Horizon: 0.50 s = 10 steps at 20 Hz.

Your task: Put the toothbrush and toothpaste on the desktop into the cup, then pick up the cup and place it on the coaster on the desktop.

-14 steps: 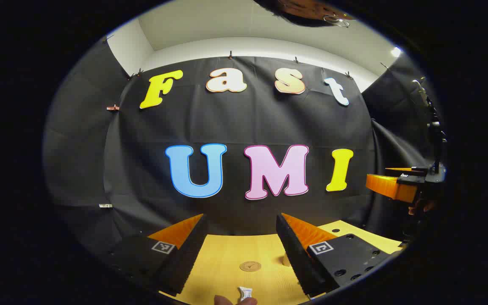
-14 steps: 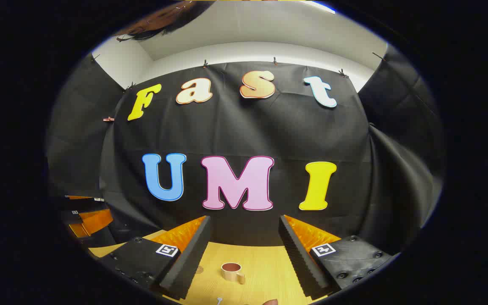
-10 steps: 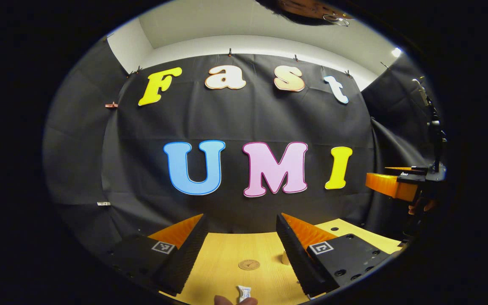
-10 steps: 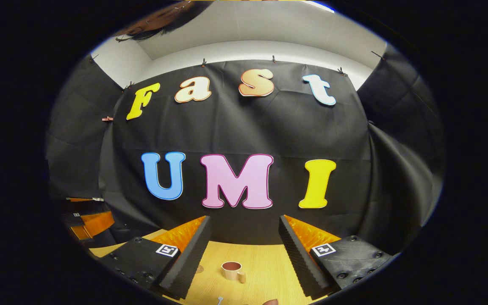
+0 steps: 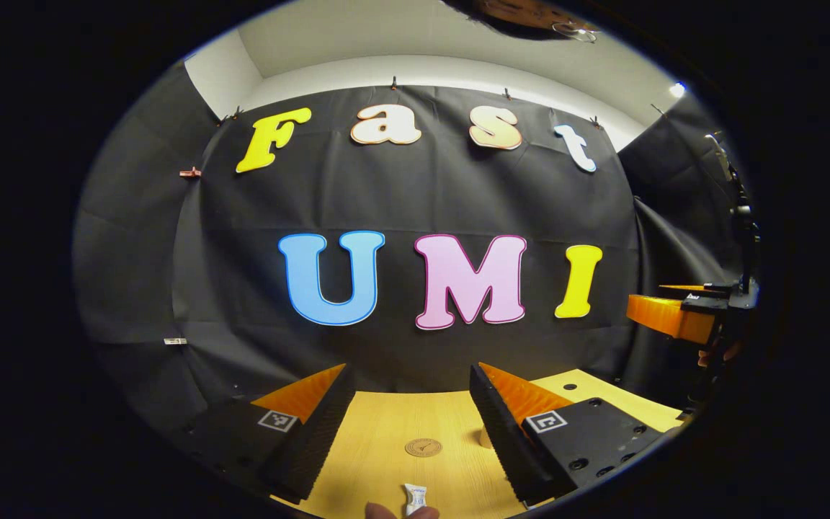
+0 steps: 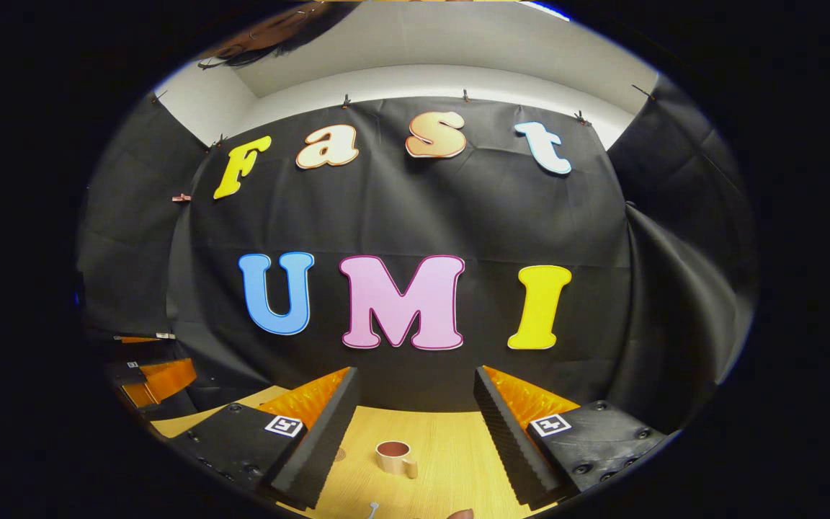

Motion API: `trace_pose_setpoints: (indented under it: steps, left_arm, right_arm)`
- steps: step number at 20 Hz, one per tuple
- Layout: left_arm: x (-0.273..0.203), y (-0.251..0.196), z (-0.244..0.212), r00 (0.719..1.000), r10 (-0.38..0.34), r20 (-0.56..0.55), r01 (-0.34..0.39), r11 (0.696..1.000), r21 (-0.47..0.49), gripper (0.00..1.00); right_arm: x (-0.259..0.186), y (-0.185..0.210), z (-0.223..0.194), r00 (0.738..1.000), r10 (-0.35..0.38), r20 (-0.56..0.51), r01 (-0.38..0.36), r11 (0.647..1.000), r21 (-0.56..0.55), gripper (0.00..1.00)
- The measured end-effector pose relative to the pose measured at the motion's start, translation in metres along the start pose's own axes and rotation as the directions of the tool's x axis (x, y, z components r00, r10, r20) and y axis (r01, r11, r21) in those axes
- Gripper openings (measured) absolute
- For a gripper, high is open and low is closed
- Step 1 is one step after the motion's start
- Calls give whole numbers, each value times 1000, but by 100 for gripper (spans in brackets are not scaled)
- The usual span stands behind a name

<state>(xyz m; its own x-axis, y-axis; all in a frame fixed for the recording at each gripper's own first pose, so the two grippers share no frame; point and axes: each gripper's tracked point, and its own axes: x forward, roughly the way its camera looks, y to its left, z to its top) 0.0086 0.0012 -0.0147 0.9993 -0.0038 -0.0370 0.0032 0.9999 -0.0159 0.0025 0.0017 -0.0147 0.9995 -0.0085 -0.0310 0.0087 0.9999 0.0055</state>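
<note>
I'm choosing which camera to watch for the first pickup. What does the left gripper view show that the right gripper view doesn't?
Left gripper view: the toothpaste at the bottom edge, with the coaster lying whole beyond it.
Right gripper view: the cup, upright and whole, and what looks like one end of the toothbrush at the bottom edge.
Shared: the table, and open tongs holding nothing, the left tongs and the right tongs, each view with the other tongs off to one side.
</note>
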Motion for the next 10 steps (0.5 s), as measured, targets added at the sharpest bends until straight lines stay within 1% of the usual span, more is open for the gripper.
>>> trace_pose_setpoints:
  steps: [2, 4, 7, 9, 10]
  left_arm:
    - [2, -3, -4, 1000, -5, -9, 5, 1000, 0, 99]
    - [5, -6, -17, 999, -6, -39, 7, 1000, 11, 99]
    - [12, -9, -50, 993, 17, -114, -10, 998, 59, 99]
    - [19, -16, -75, 987, 14, -157, -2, 997, 78, 99]
    - [23, -21, -96, 982, 9, -190, 8, 996, 87, 99]
  right_arm:
    - [-1, -2, -2, 1000, -1, -2, 1, 1000, 1, 97]
    - [-1, -4, -6, 1000, -3, -10, 3, 1000, 0, 97]
    - [-2, -9, -12, 1000, -9, -27, 9, 1000, -10, 97]
    - [-3, -14, -18, 999, -16, -43, 15, 1000, -21, 97]
    - [-4, -17, -24, 998, -18, -57, 16, 999, -28, 97]
